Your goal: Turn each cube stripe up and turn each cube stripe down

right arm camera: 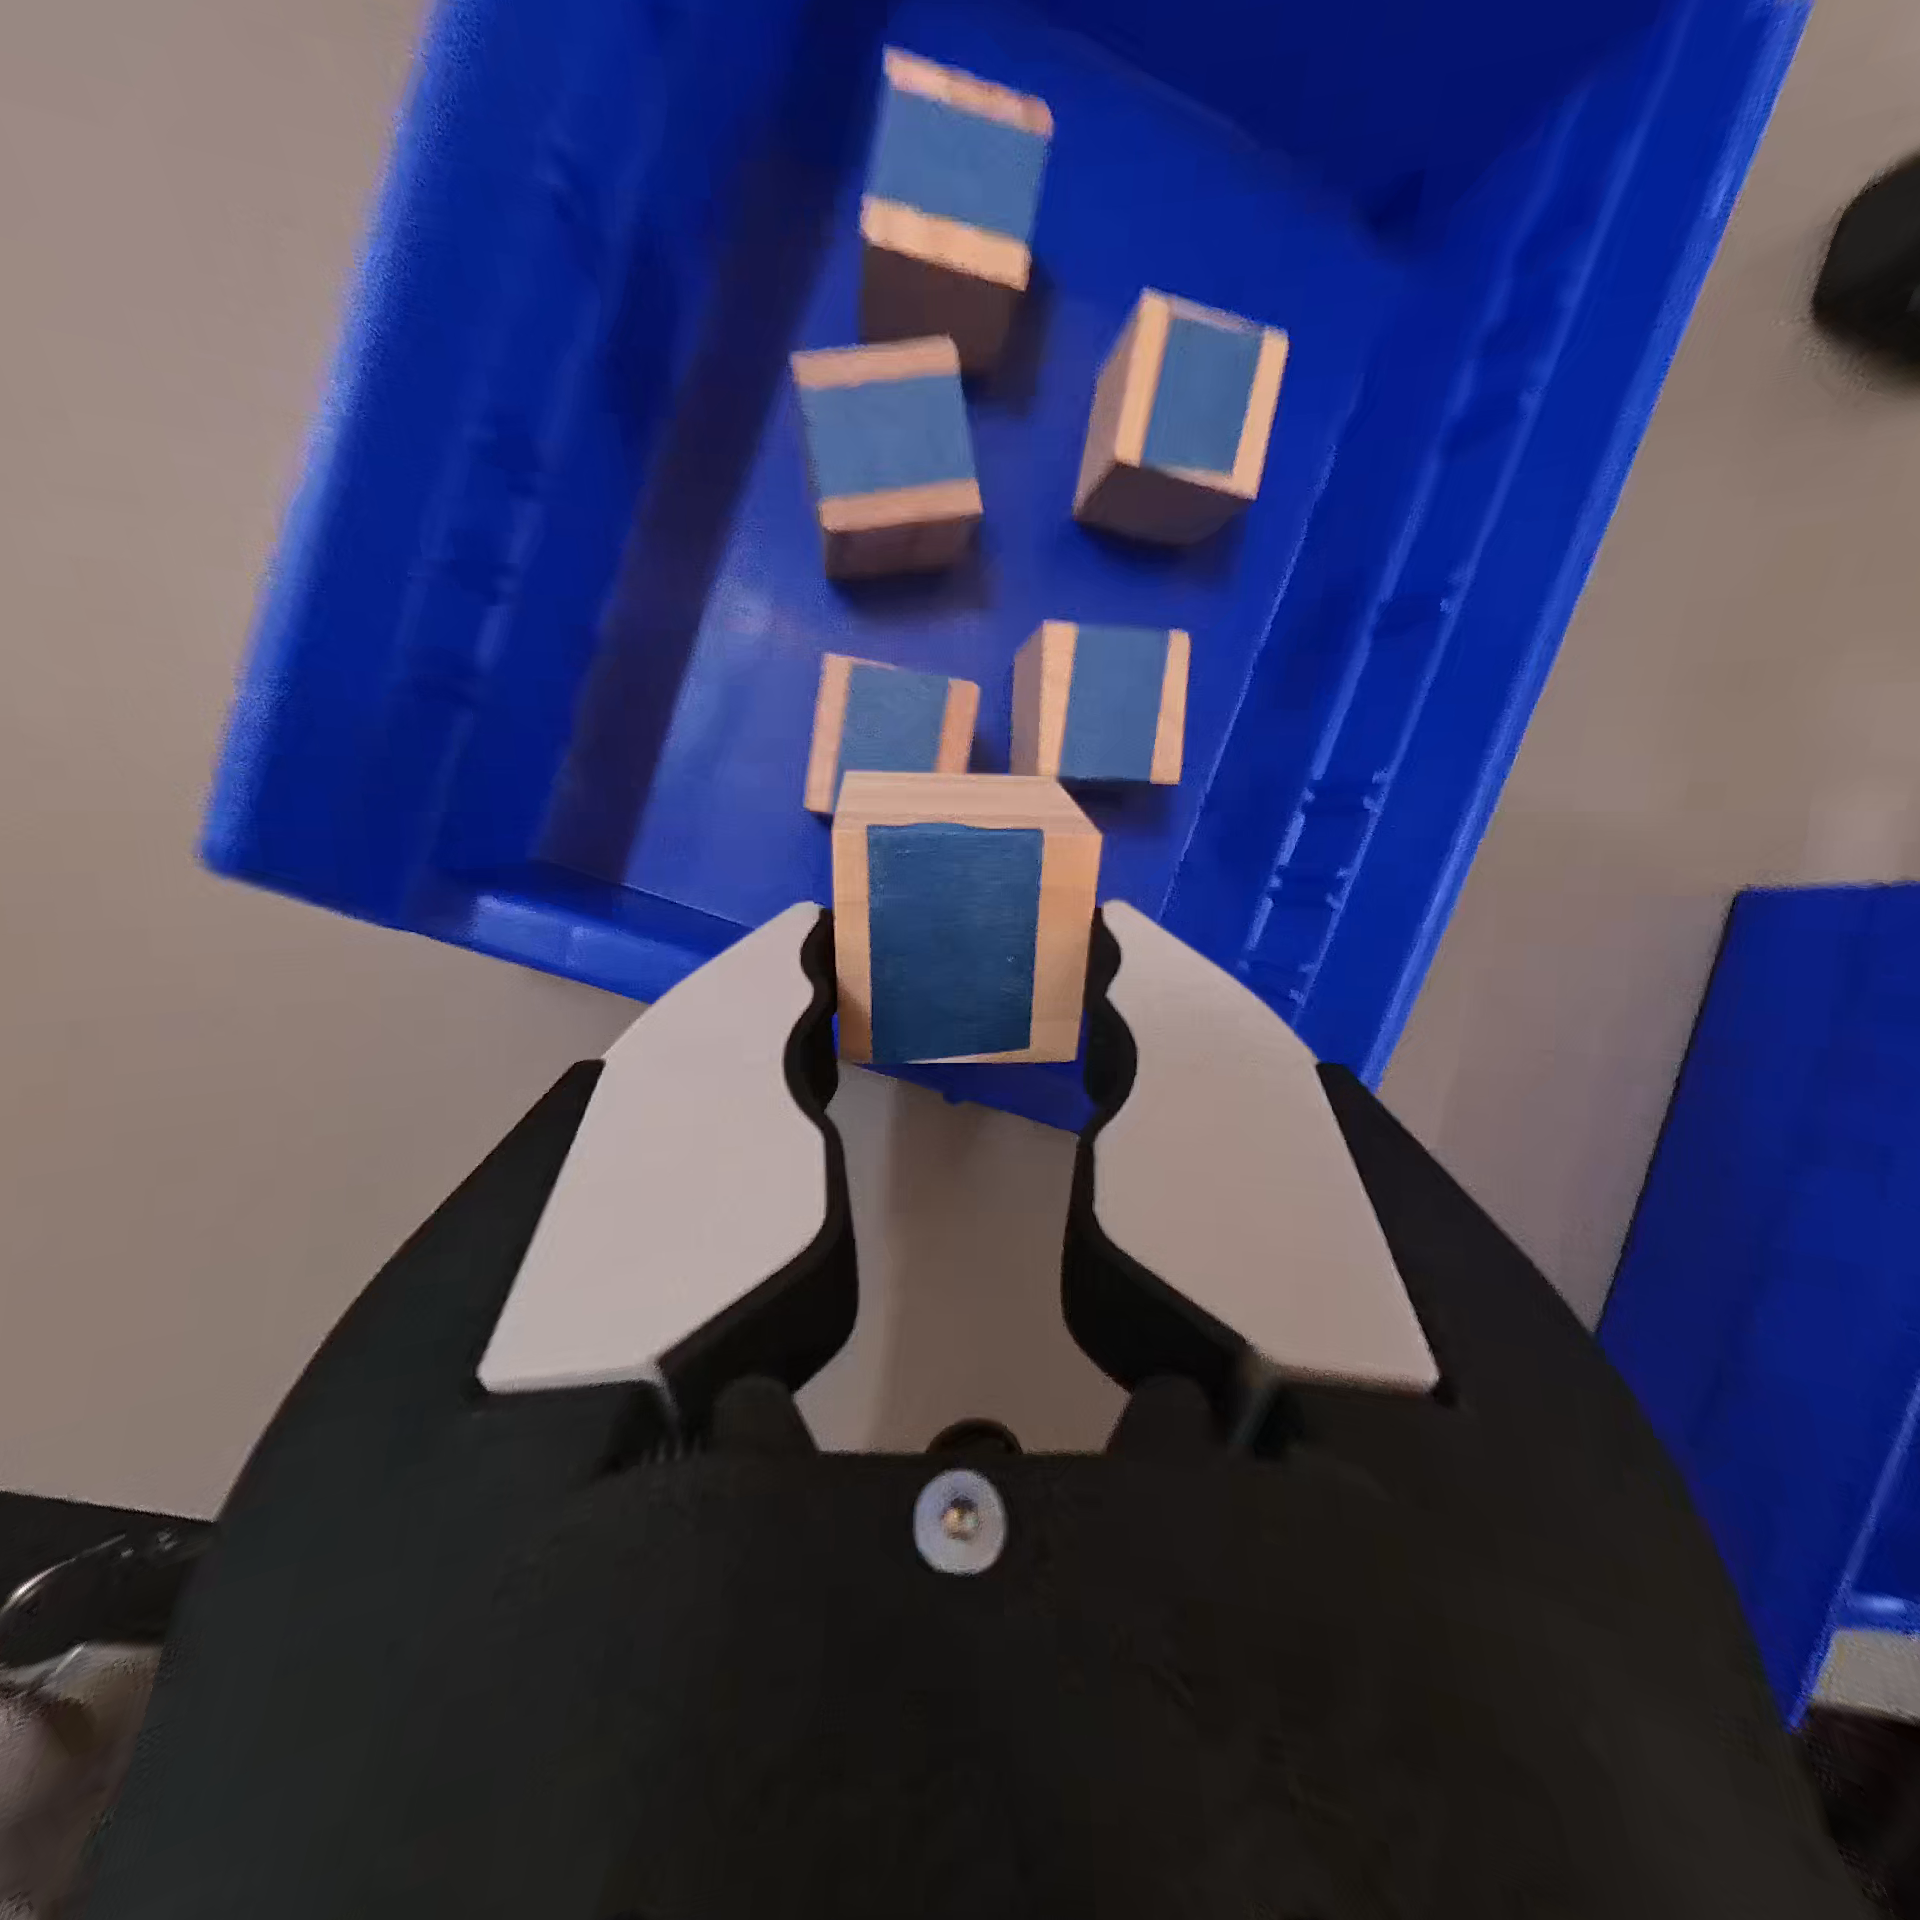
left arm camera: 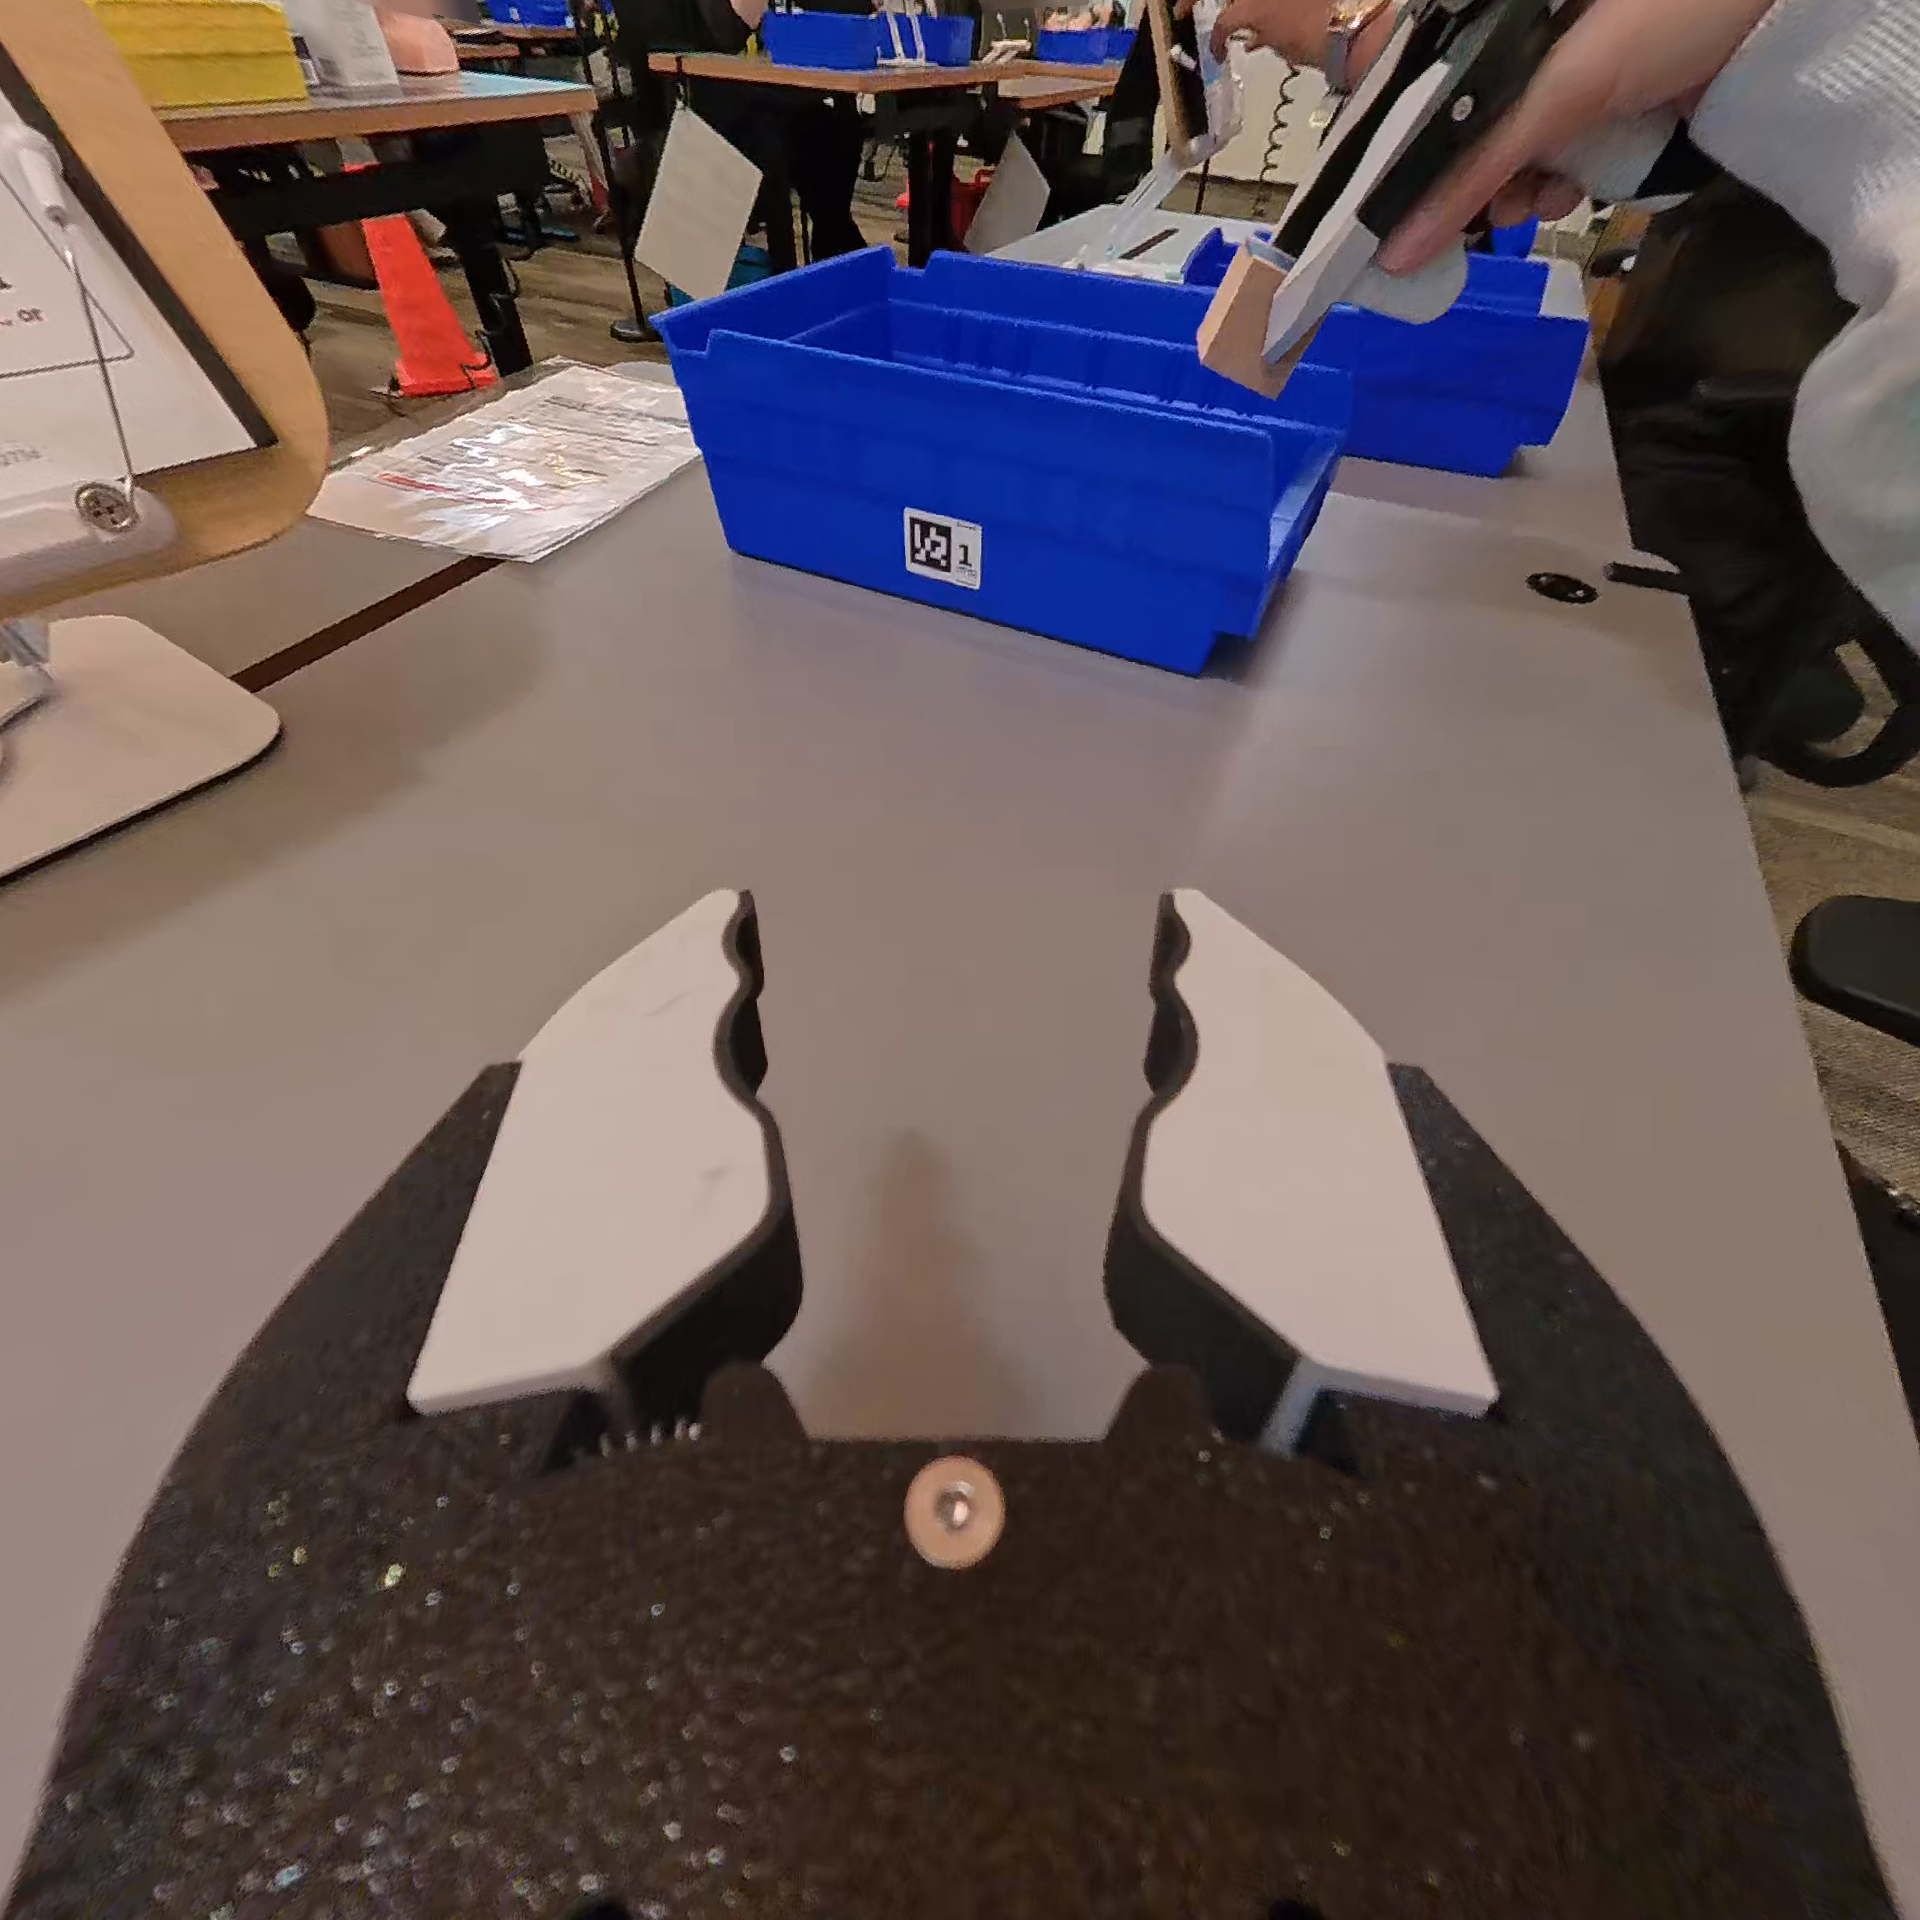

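Left gripper (left arm camera: 956,997) hovers low over the bare grey worktop (left arm camera: 935,748), jaws spread wide, nothing between them — idle. Ahead of it sits the blue plastic bin (left arm camera: 997,499) with a small black-and-white tag on its front wall. Up and to its right, the right gripper (left arm camera: 1273,322) hangs above the bin, clamped on a pale wooden cube (left arm camera: 1242,312).

Right wrist view: right gripper (right arm camera: 961,971) is closed on the held wooden cube with a blue stripe (right arm camera: 961,935), pinched by its plain sides right at the fingertips, stripe face toward the camera. Just beyond and below, five more striped wooden cubes (right arm camera: 888,457) lie loose on the bin floor (right arm camera: 644,520), all stripe up, spaced apart.

Risks: the hold is shallow — tips only — so the cube could pivot or slip while being rotated. Dropped from this height it may bounce and land on the wrong face, or knock the two nearest cubes over. Stripe orientation on release looks easy to misjudge.
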